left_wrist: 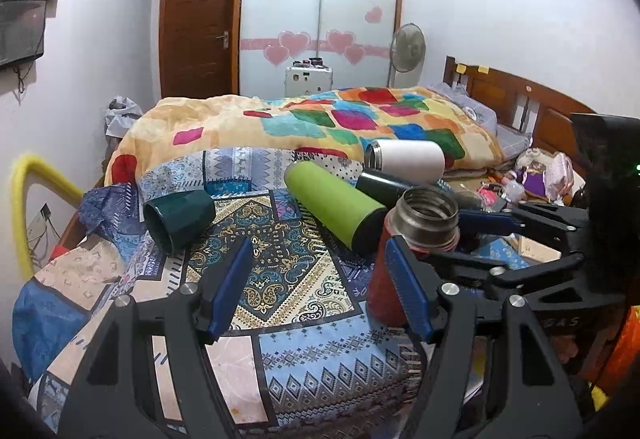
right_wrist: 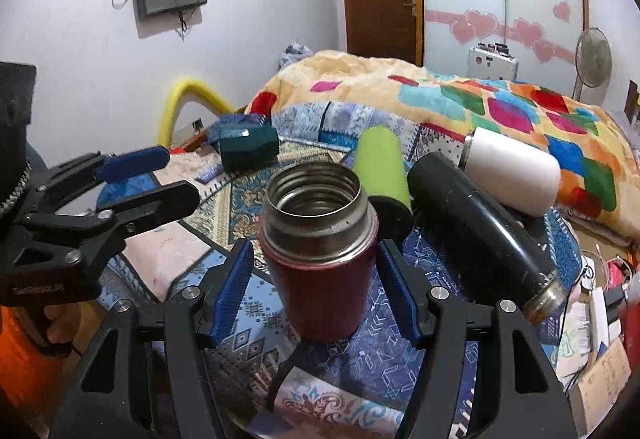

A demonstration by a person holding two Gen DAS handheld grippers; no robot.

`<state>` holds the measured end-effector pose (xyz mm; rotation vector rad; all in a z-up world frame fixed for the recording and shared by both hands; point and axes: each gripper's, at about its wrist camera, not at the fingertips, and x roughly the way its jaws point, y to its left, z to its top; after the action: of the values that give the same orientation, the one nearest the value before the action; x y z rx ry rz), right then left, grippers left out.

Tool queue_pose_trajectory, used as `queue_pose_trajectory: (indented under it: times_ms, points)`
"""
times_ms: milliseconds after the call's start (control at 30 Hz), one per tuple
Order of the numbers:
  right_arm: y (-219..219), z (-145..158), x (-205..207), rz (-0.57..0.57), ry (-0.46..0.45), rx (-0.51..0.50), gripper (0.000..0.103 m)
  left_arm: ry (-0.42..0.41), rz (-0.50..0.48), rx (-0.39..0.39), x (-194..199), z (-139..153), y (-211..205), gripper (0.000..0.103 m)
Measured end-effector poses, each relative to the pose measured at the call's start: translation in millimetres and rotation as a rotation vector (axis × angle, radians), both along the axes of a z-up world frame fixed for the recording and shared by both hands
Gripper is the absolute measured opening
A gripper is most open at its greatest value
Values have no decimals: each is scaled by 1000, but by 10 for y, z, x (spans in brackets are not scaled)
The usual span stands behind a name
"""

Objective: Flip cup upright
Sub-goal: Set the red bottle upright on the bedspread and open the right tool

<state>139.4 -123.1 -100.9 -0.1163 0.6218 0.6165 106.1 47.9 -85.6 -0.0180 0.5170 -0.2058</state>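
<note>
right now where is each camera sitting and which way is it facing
Left wrist: on the left gripper, looking along its open blue fingers across the patterned bedspread toward the wardrobe; the right gripper enters from the right.
Right wrist: on the right gripper, looking at the upright red flask between its open fingers; the left gripper and an orange sleeve show at left.
Shared: the red flask, lime bottle, dark green cup, white bottle, black bottle.
</note>
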Motion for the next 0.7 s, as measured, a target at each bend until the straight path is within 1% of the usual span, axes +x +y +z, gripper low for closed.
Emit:
queue_pose_trajectory:
  times_ms: [100,233,400,533,600,633,700]
  points:
    - [-98,172,-137,-23,-53,29,61,-38,12,-14,-141,142,-25,69]
    - [-310,490,-406,-64,-149,98,62,-121,25,-33,-422,437,-84,69]
    - [-534,802,-754,-105,-263,176,69,-240,79,-7,-811,753,-237,69]
    - [-636,914,-975,-132,-316,222,71,-318,123,16,-1091,887,-390,77]
    - [-672,924,-1064,-149,-336,233,78,-355,143,30,-1222,922,-457,84]
    - [-682,927,-1098,-155,-346,237,84,-361,144,28,-1260,931,-470,86]
    - [-691,926,-1160,-167,-363,242,85,-368,146,20,-1336,935,-496,90]
